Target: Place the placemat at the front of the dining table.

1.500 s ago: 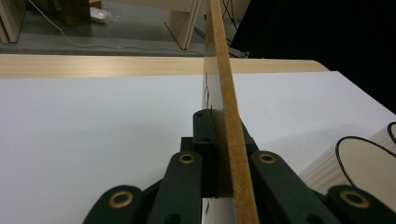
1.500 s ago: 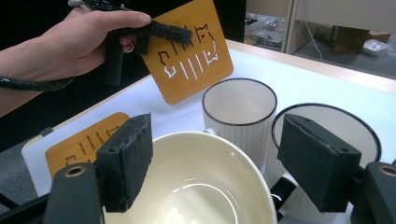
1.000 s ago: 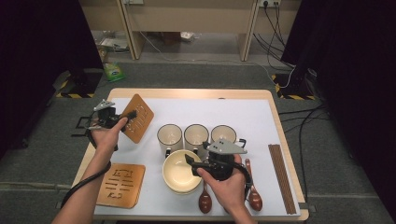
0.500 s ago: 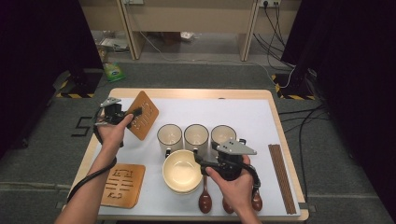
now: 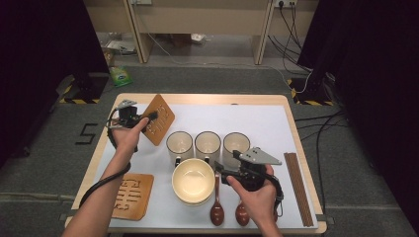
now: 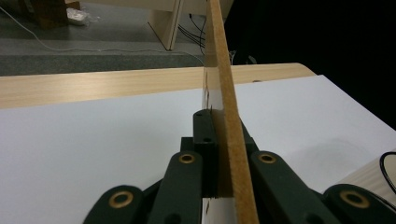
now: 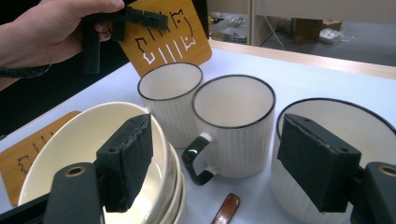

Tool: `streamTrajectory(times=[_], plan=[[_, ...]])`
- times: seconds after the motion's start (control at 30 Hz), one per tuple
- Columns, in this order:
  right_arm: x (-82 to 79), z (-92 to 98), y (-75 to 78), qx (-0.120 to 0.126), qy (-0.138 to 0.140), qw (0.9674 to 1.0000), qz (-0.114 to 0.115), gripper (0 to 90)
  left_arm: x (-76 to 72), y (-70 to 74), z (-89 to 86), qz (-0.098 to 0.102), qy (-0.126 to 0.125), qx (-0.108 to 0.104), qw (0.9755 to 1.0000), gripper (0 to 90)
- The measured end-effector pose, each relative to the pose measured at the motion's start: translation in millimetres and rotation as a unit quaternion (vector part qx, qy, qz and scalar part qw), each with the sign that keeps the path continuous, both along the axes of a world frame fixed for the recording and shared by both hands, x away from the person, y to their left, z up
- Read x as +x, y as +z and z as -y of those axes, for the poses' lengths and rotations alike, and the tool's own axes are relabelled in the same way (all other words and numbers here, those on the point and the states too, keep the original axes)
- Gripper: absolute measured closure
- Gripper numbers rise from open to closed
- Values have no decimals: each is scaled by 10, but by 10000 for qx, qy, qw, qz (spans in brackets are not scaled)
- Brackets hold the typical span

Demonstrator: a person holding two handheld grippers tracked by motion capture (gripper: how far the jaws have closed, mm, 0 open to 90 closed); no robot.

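The trivet (image 5: 159, 118) held in the left tongs (image 5: 150, 116) looks like thin matt wood with a fibrous cut edge, and the second trivet (image 5: 132, 195) has the same pale brown finish. The mugs (image 7: 233, 126) look glazed ceramic, cream, ribbed outside, with glossy black rims and handles. The bowl (image 5: 192, 180) is smooth and glossy cream. Both spoons (image 5: 217, 213) are dark lacquered wood with a shine. The chopsticks (image 5: 297, 187) look dark and matt. The right tongs (image 7: 224, 163) carry rough black pads. The tabletop (image 5: 276, 123) is matt white with a pale wood rim.
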State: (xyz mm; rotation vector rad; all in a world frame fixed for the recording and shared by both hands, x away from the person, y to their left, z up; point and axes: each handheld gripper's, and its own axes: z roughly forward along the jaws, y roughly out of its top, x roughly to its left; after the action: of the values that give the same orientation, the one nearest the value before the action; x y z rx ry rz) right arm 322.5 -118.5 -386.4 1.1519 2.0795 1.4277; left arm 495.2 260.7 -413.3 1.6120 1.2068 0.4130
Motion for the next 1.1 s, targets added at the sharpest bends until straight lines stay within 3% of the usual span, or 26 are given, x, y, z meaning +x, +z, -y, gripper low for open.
streamTrajectory(times=[1.1], plan=[[-32, 211, -117, 134, -223, 9996, -64, 263, 301, 8, 290, -49, -187, 53, 9998, 862]])
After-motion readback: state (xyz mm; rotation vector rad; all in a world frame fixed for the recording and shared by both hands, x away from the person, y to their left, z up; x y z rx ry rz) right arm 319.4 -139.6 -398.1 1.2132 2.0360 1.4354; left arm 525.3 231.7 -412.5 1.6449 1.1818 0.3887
